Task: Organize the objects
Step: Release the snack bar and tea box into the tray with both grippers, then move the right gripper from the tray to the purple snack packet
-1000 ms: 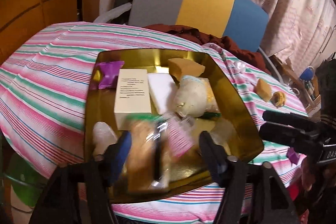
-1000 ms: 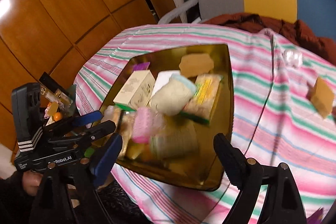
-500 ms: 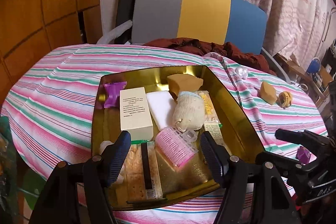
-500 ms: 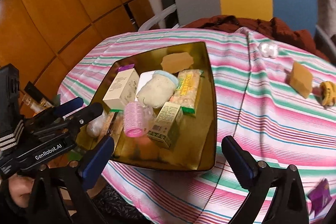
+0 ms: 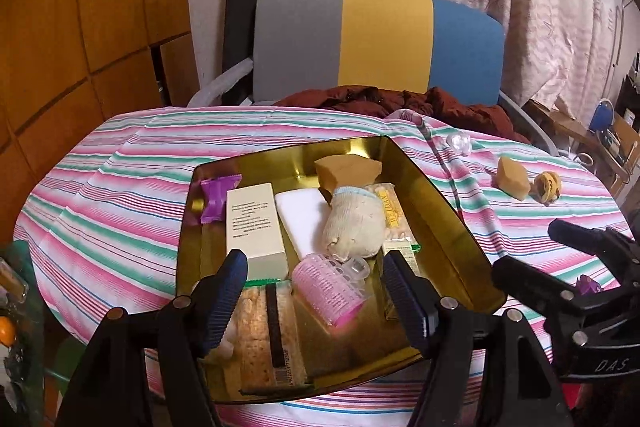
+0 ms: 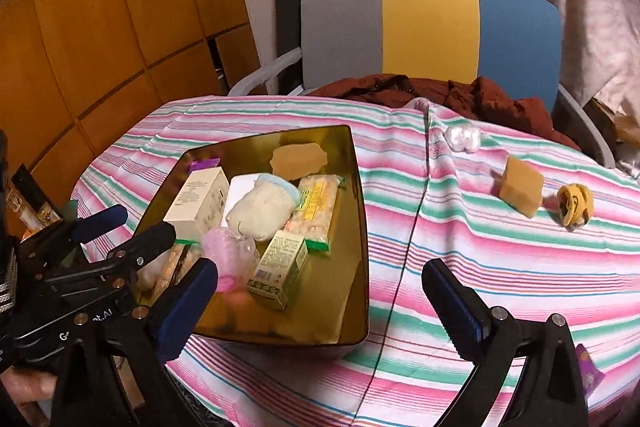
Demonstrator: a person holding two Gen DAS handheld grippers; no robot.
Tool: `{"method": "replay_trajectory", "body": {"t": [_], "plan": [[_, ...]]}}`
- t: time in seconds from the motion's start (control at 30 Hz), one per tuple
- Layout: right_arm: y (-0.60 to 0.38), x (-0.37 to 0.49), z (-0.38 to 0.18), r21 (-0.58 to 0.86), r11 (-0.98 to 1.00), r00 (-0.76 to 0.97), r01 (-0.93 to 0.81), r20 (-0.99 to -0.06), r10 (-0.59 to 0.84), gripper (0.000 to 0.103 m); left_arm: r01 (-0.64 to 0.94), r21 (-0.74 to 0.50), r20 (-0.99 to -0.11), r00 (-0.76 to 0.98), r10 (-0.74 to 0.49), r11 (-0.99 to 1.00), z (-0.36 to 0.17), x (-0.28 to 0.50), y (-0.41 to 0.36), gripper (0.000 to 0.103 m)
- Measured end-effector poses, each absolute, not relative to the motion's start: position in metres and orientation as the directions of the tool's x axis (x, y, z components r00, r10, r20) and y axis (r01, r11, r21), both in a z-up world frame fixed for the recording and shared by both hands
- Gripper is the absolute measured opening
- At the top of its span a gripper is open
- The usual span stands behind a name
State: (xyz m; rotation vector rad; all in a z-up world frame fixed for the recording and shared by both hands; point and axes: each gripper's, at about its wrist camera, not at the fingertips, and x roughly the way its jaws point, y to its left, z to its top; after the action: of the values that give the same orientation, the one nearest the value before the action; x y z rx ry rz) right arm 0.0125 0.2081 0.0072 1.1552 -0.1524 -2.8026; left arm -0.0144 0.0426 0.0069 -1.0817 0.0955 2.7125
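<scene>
- Right claw, jaws wide and empty, hovers over the worktop's near edge; the tan sponge lies ahead and to its right, well apart.
- Left claw, also wide and empty, hangs above the gold tray.
- The right is nearer; the sponge's long axis probably runs crosswise.

both grippers are black plastic frames with silver screws at the joints. left gripper: ribbed blue pads on both fingers; white "robot.ai" lettering partly visible. right gripper: ribbed blue pads; white "das" lettering on body.
</scene>
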Motion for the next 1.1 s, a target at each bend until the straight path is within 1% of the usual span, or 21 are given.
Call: {"method": "replay_trajectory", "body": {"t": [0.13,0.23,0.5,0.63,0.83,1.0,1.1], "plan": [[0.212,0.012,0.003,0.147,-0.988,-0.699,0.052,-0.701,-0.141,0.103,-0.241,-0.010,-0.691,-0.700,0.181,-0.970,0.005,-0.014,0.047,0.072],[0.215,0.013,0.002,0.157,-0.986,-0.695,0.049,-0.704,-0.147,0.103,-0.254,-0.006,-0.695,-0.694,0.187,-0.967,0.003,-0.014,0.050,0.076],[0.231,0.015,-0.008,0.224,-0.975,-0.660,-0.009,-0.734,-0.162,0.103,-0.303,-0.040,-0.708,-0.664,0.241,-0.952,-0.003,-0.011,0.056,0.076],[0.249,0.017,-0.016,0.239,-0.968,-0.631,-0.072,-0.763,-0.141,0.103,-0.318,-0.082,-0.718,-0.639,0.278,-0.944,-0.006,-0.013,0.056,0.076],[0.295,0.023,-0.034,0.382,-0.904,-0.594,-0.191,-0.778,-0.204,0.103,-0.359,-0.096,-0.716,-0.623,0.315,-0.928,-0.009,-0.010,0.064,0.076],[0.337,0.034,-0.040,0.456,-0.832,-0.594,-0.317,-0.779,-0.201,0.103,-0.383,-0.117,-0.709,-0.614,0.348,-0.916,-0.009,-0.009,0.065,0.076],[0.360,0.041,-0.042,0.471,-0.794,-0.591,-0.384,-0.787,-0.180,0.103,-0.384,-0.138,-0.718,-0.596,0.359,-0.913,-0.012,-0.011,0.064,0.076]]}}
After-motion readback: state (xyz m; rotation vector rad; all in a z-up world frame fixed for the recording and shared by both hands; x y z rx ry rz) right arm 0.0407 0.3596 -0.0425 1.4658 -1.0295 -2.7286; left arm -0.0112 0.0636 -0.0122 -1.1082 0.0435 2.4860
